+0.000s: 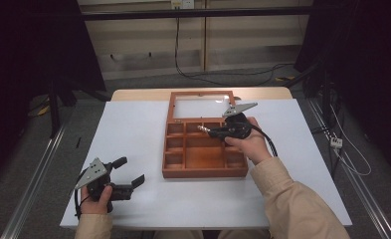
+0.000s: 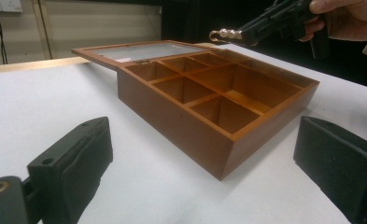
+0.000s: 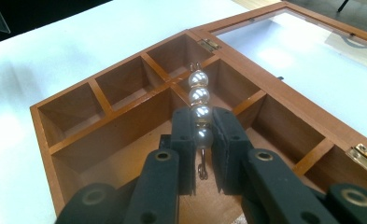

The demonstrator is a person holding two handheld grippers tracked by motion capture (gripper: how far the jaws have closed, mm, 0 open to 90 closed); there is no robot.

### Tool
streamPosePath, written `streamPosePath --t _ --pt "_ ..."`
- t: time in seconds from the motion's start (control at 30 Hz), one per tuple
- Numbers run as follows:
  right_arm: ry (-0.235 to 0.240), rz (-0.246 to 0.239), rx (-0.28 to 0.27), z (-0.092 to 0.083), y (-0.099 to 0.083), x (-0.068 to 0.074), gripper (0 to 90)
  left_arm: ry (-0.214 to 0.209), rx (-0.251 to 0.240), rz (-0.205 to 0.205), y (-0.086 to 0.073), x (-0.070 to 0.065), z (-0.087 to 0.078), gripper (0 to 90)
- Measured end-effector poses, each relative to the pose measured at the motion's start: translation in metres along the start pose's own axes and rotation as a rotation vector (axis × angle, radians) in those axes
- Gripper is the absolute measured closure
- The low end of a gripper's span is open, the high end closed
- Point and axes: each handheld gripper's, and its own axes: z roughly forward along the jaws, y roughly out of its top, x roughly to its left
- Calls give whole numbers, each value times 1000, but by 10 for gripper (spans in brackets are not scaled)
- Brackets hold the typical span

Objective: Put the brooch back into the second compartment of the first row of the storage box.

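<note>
**Right gripper holds pearl piece over open wooden box; left gripper idle, wide open**

Brown wooden divided box (image 1: 204, 149) sits mid-table on the white tabletop (image 1: 133, 134), its glass-paned hinged lid (image 1: 201, 105) laid flat open on the far side. Inside: small square cells along the left side and far row, one big cell in the middle, smaller ones at the right. Compartments look bare where visible. Brass hinges (image 3: 211, 45) join lid to box.

Right gripper (image 1: 205, 130), black, in the person's right hand (image 1: 250, 142), hovers above the far row of cells, pointing left in the high view. Jaws narrow, clamped on a short string of white pearl beads on a gold pin (image 3: 200, 109): four pearls, the lowest one pinched between the pads, the next partly, the other two sticking out past the tips. Small hook end hangs behind the pads. In the left gripper view the beads (image 2: 225, 34) are clear of the box, up in the air over its far side.

Left gripper (image 1: 132, 172), black with grey three-cornered plate, in the left hand (image 1: 94, 198) at the near left of the table, well apart from the box. Jaws spread wide, nothing between them, aimed toward the box's near corner. Beige sleeves (image 1: 292, 204) on both forearms.
</note>
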Motion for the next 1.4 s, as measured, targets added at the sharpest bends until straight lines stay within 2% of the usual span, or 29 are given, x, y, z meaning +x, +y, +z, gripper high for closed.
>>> streamPosePath --t 0.7,1.1,1.4 --pt "-18 0 -3 10 7 -1 806 2 1 3 0 0 0 45" --pt "-19 18 -8 14 7 -6 806 2 2 -1 0 0 0 45" --pt "-16 11 -9 18 12 -4 806 1 0 1 0 0 0 45"
